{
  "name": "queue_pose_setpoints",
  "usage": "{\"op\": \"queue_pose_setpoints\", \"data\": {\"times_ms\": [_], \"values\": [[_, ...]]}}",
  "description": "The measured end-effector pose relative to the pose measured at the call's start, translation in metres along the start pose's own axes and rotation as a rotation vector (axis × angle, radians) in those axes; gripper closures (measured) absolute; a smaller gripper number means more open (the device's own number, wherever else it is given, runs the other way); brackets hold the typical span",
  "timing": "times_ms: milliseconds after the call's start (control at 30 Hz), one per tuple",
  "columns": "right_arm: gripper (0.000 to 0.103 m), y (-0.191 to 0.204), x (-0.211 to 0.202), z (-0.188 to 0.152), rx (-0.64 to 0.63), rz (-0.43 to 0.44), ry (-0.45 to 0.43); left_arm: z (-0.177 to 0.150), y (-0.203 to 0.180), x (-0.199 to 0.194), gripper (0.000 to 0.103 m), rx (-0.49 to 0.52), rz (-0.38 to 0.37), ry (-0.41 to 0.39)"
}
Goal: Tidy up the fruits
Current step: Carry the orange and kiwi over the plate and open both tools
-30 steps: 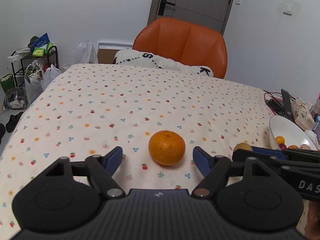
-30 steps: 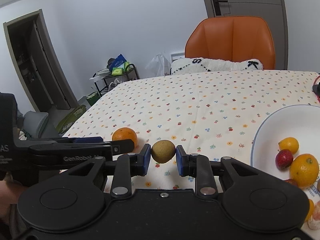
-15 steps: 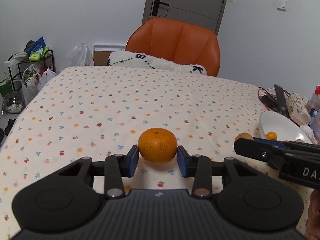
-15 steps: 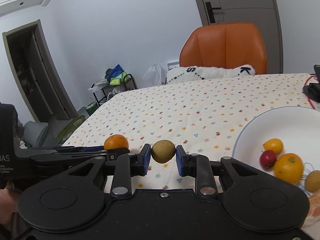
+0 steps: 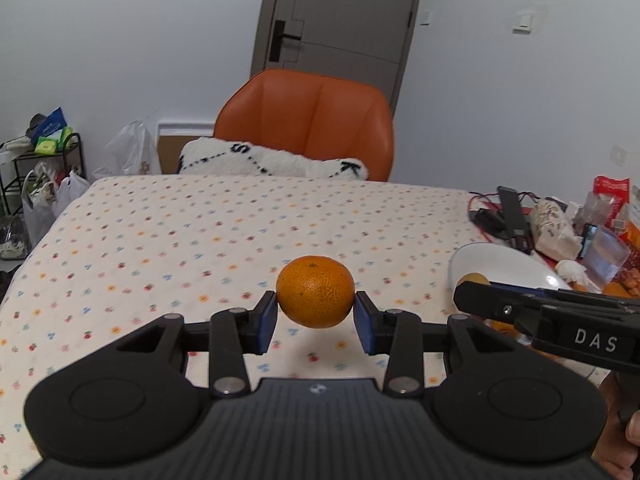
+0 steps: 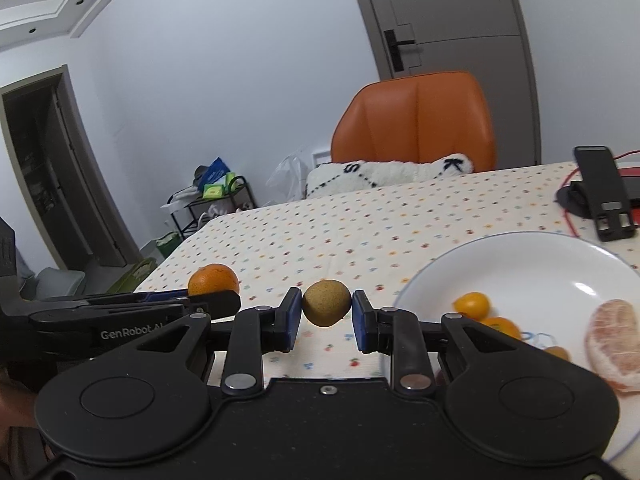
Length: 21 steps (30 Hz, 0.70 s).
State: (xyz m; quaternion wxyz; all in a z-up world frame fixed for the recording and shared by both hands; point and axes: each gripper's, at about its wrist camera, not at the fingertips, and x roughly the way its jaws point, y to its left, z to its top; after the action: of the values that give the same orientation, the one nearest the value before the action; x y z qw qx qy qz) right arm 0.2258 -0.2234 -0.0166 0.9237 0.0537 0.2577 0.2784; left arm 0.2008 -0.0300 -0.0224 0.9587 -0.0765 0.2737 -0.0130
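Orange (image 5: 315, 291) sits clamped at its widest girth between the blue pads of my left claw (image 5: 315, 316), lifted clear above the flowered table (image 5: 200, 232), and I judge it light, firm and a little slick on its dimpled peel, so a squeeze across the middle suits it. My right claw (image 6: 326, 314) is likewise closed on a small brown fruit (image 6: 326, 302), rough-skinned and probably softer, held just left of the white plate (image 6: 540, 256) at the table's right. That plate already carries small oranges (image 6: 472, 305) and a peeled citrus piece (image 6: 612, 340).
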Motion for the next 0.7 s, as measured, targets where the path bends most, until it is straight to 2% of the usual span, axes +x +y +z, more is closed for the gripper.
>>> {"op": "queue_pose_setpoints", "data": {"times_ms": [700], "values": [[0.078,-0.054,-0.043,-0.008,0.060,-0.135,-0.040,0.001,-0.064,0.010,0.063,0.054,-0.124,-0.014]]}}
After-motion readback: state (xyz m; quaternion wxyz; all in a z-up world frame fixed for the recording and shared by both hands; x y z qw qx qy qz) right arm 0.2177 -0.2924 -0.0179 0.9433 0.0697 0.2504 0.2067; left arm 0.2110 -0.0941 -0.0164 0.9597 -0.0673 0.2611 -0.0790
